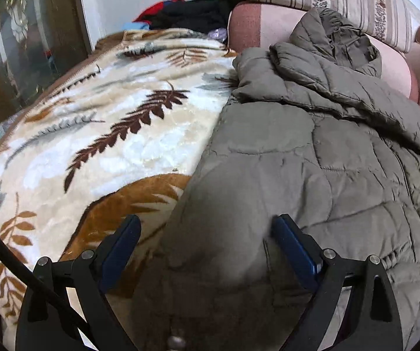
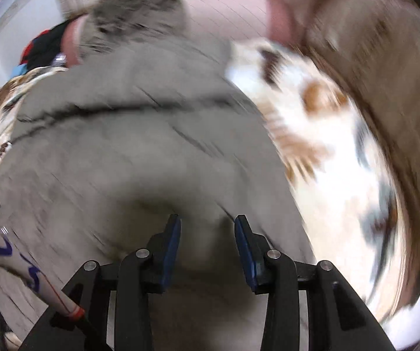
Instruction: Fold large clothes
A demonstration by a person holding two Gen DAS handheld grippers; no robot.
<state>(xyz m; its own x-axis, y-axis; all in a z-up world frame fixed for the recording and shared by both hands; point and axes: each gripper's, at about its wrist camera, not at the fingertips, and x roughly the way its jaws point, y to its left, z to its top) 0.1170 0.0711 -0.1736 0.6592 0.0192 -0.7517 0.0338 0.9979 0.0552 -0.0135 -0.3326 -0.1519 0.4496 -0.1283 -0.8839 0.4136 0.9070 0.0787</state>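
Two hand-held grippers work over one large grey-olive quilted puffer jacket (image 1: 312, 158), which lies on a plush cream blanket with brown and grey leaf print (image 1: 98, 122) spread over a sofa. The jacket occupies the right part of the blanket in the left wrist view, with its hood (image 1: 335, 41) at the far end against a pink seat cushion (image 1: 256, 26), and one sleeve (image 1: 327, 96) lying folded across the body, probably as a first fold. The left hand-held gripper (image 1: 207, 234) is spread wide above the near left edge of the jacket, where padded fabric bulges up between the fingers without being pinched; I judge it is placed to take this edge. The right hand-held gripper (image 2: 207, 231) is partly spread, with puffy cloth between its blue pads (image 2: 171, 242), but the strong blur hides whether it grips. Far behind lies a dark pile of other clothes (image 1: 192, 11).
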